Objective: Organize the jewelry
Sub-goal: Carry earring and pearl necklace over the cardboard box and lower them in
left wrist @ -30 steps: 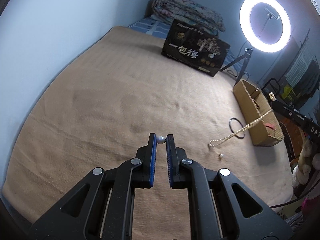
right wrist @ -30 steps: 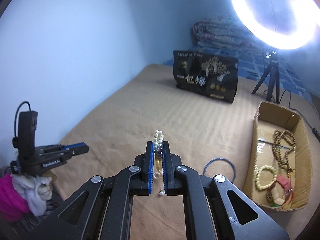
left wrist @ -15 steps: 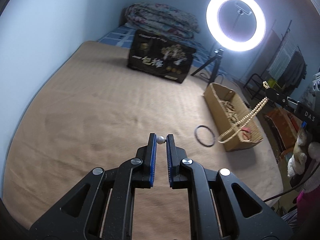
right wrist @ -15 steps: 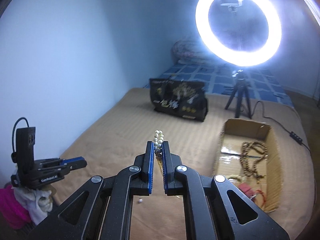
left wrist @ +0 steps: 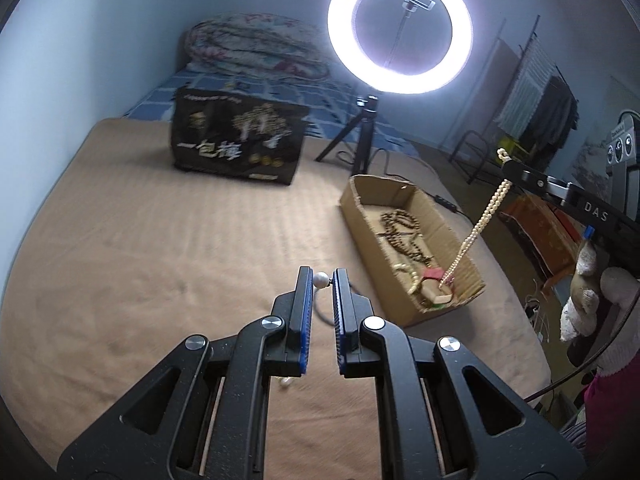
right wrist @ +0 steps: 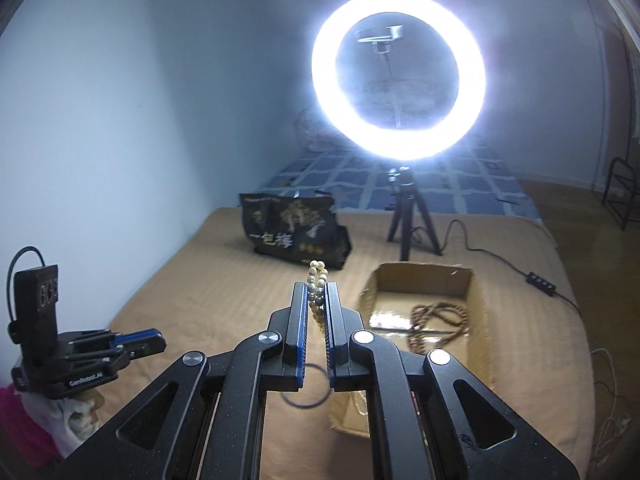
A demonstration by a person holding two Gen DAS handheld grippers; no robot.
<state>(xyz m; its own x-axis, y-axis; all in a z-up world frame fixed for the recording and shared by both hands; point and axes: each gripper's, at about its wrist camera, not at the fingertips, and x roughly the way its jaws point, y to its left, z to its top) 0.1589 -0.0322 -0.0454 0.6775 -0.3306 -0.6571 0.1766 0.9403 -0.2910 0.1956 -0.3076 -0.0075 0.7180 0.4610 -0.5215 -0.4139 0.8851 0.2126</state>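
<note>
My left gripper [left wrist: 322, 278] is shut on a pearl earring [left wrist: 320, 279], held above the tan blanket. My right gripper [right wrist: 317, 292] is shut on a cream bead necklace [right wrist: 317, 276]; in the left wrist view the necklace [left wrist: 478, 228] hangs from the right gripper [left wrist: 510, 165] down into the cardboard box [left wrist: 360, 216]. The box [right wrist: 480, 320] holds brown prayer beads [right wrist: 438, 318] and other jewelry [left wrist: 430, 284]. A second pearl earring [left wrist: 285, 384] lies on the blanket under my left fingers. A dark bangle [right wrist: 306, 402] lies left of the box.
A black printed bag [left wrist: 240, 140] stands at the back of the tan blanket [left wrist: 140, 260]. A ring light [left wrist: 400, 28] on a tripod [left wrist: 360, 144] stands behind the box, its cable [right wrist: 496, 260] trailing right. A folded quilt [left wrist: 256, 48] lies at the far end.
My right gripper lifted the bead necklace off the blanket and carried it over the box, where its lower end now hangs. My left gripper swung right toward the box, still holding the earring.
</note>
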